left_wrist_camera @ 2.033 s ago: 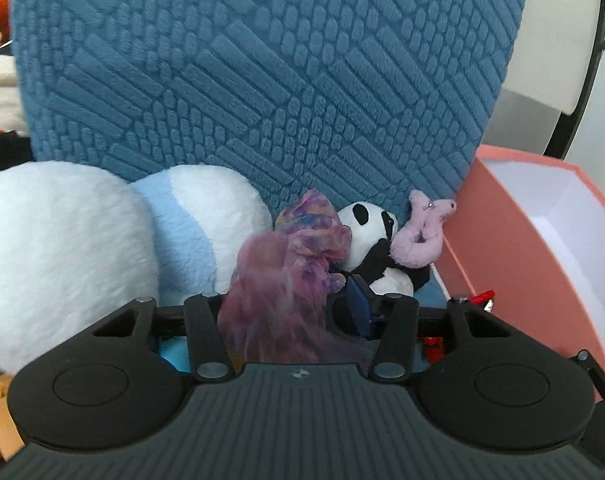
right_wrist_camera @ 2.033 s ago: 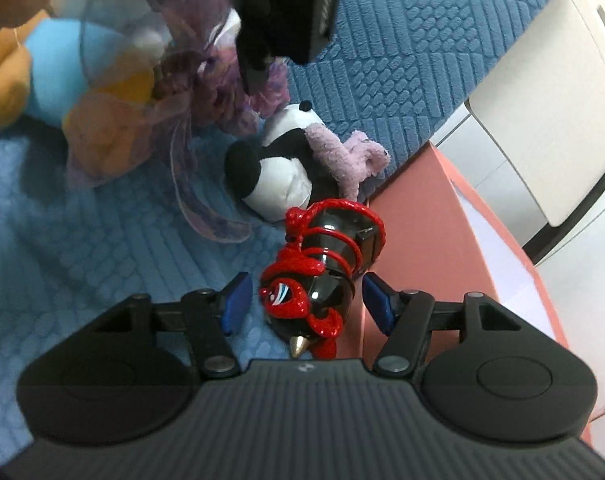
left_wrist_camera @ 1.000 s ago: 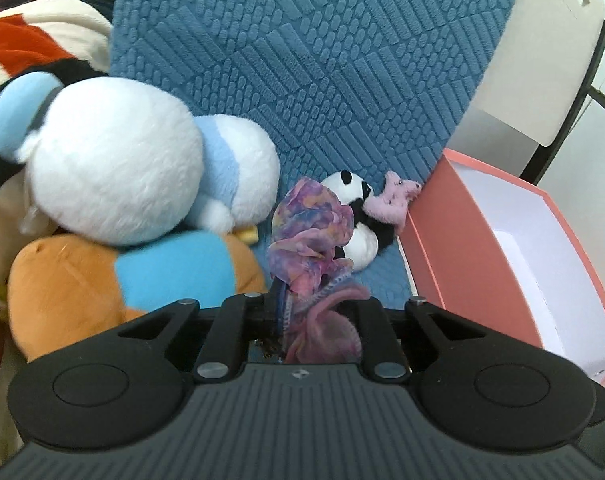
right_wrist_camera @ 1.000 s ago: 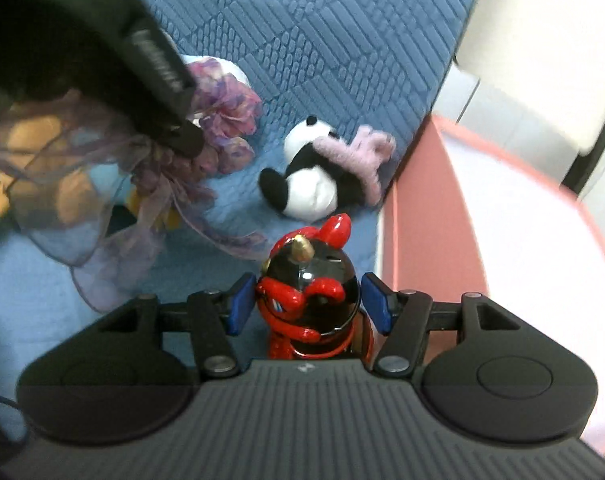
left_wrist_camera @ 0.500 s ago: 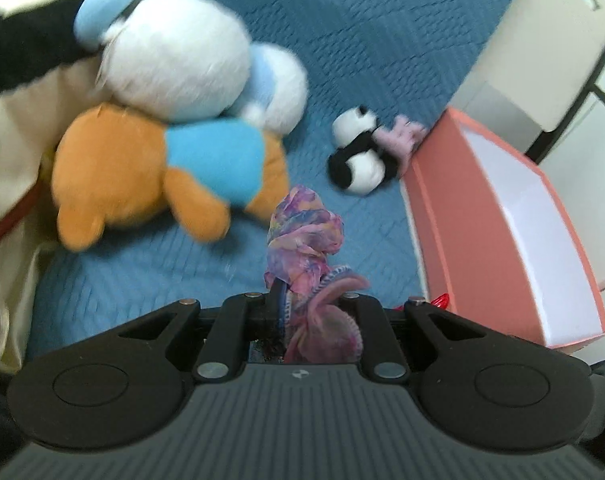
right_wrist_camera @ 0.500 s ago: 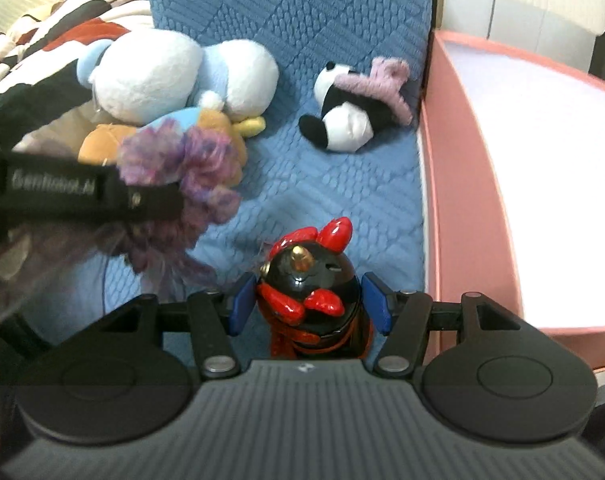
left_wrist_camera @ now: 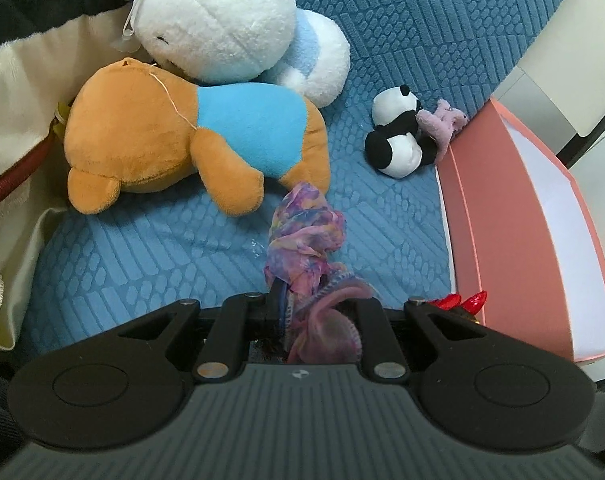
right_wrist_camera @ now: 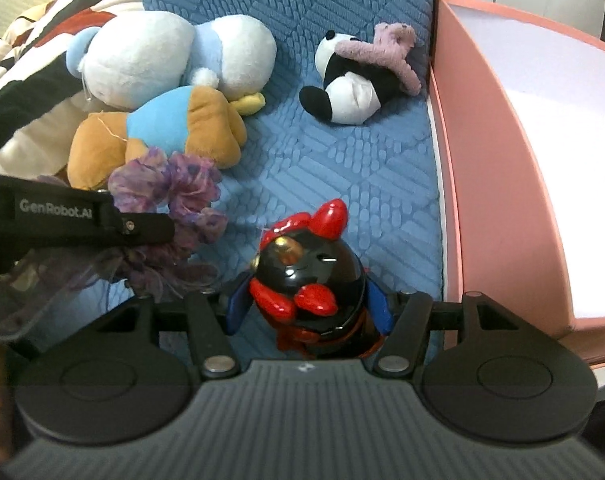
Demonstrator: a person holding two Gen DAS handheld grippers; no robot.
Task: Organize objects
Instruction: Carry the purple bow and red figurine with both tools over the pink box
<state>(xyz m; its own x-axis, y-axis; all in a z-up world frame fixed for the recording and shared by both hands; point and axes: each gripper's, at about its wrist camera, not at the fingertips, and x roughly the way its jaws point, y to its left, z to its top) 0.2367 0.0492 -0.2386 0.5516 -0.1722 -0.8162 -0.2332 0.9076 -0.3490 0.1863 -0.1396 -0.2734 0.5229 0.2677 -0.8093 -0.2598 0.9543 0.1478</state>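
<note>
My left gripper (left_wrist_camera: 298, 304) is shut on a sheer purple-pink scarf (left_wrist_camera: 302, 236), which bunches above its fingers; in the right wrist view the scarf (right_wrist_camera: 170, 196) hangs from the left gripper (right_wrist_camera: 158, 228) at the left. My right gripper (right_wrist_camera: 306, 304) is shut on a glossy black and red figurine (right_wrist_camera: 306, 276), whose red tips (left_wrist_camera: 460, 302) show at the lower right of the left wrist view. A pink box (left_wrist_camera: 514, 216) with a white inside stands on the right, also seen as the pink box (right_wrist_camera: 498, 184).
On the blue textured cushion (left_wrist_camera: 142, 256) lie an orange bear in a blue shirt (left_wrist_camera: 182, 136), a white and blue plush (left_wrist_camera: 230, 28) and a small panda (left_wrist_camera: 398, 136) with a pink plush (left_wrist_camera: 442, 122) against the box. A striped blanket (right_wrist_camera: 34, 56) lies at the left.
The left gripper has pulled back and tilted down with the scarf, so the plush toys now lie further off. The right view swung round; the figurine stays gripped.
</note>
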